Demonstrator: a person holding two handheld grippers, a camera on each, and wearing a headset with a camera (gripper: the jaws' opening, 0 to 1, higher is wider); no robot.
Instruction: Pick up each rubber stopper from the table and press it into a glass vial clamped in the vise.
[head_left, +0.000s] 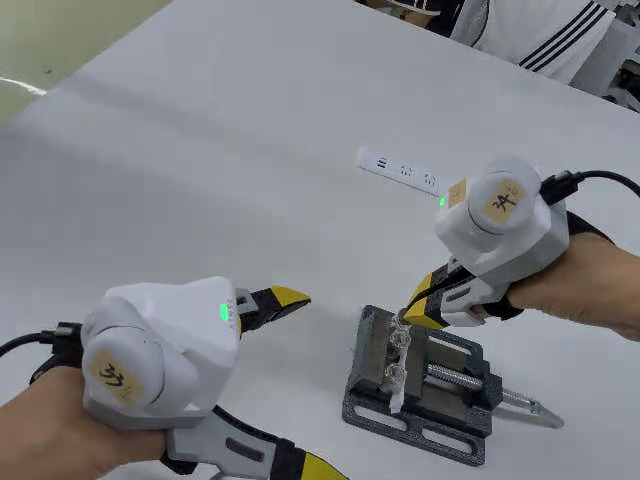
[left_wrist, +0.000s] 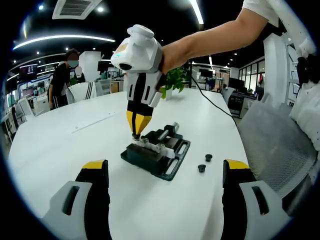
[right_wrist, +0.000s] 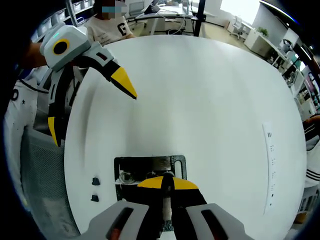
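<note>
Yellow-tipped right gripper (head_left: 415, 312), jaws closed, tips at a clear glass vial (head_left: 401, 340) in the dark metal vise (head_left: 430, 425). Yellow-tipped left gripper (head_left: 305, 380) gapes wide at the vise's nine o'clock.

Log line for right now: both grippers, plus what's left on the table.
right gripper: shut, tips at vial top in vise | left gripper: open, hovering over table | stoppers: two loose beside vise

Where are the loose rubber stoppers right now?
In the left gripper view, the two black rubber stoppers lie close together on the white table, just to the right of the vise and not touching it.
</note>
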